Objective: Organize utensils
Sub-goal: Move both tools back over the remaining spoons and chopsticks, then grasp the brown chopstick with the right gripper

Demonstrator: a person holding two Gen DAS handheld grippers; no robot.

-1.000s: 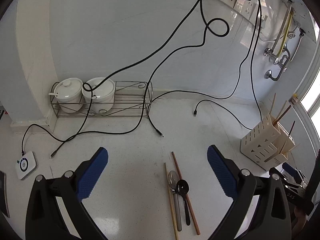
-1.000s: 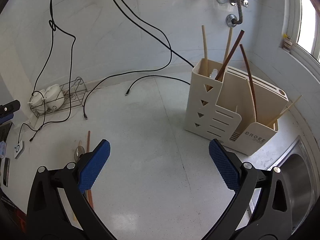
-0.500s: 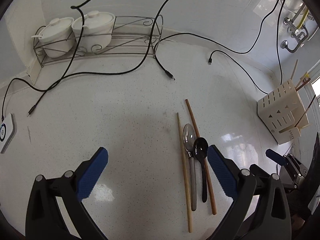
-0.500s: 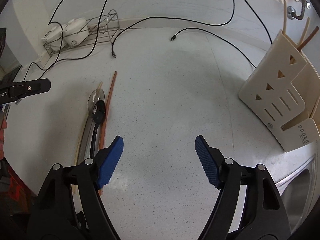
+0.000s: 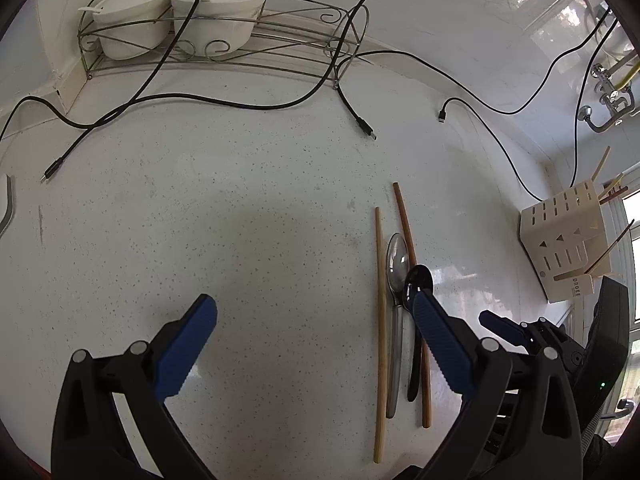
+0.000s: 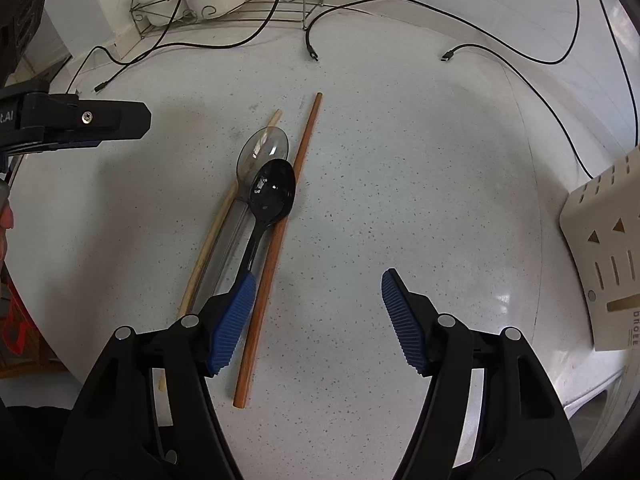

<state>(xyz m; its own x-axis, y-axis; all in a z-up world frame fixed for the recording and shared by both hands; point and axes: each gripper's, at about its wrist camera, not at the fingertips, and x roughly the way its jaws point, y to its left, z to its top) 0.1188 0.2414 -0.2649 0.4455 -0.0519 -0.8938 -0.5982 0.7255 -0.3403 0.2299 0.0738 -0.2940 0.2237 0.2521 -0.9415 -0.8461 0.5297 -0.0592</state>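
Note:
A black spoon (image 6: 272, 196) lies on a silver spoon (image 6: 262, 146) on the white counter, between a pale chopstick (image 6: 218, 224) and a brown chopstick (image 6: 280, 236). The same four lie at the right of the left wrist view: black spoon (image 5: 418, 280), silver spoon (image 5: 396, 256), pale chopstick (image 5: 379, 280), brown chopstick (image 5: 406, 224). My right gripper (image 6: 318, 292) hangs just right of them, jaws closing with only bare counter between; its left pad (image 6: 236, 312) overlaps the black spoon's handle. My left gripper (image 5: 314, 312) is open over bare counter, left of the utensils.
A cream utensil holder (image 5: 560, 236) with chopsticks in it stands at the right, also seen as the holder (image 6: 604, 248). A wire rack (image 5: 224, 40) with two white lidded pots is at the back. Black cables (image 5: 224, 102) trail over the counter. A sink edge (image 6: 592, 396) lies lower right.
Both grippers have sunk and tipped down toward the counter. The right one swung left from the holder to beside the utensils, and its jaws have narrowed.

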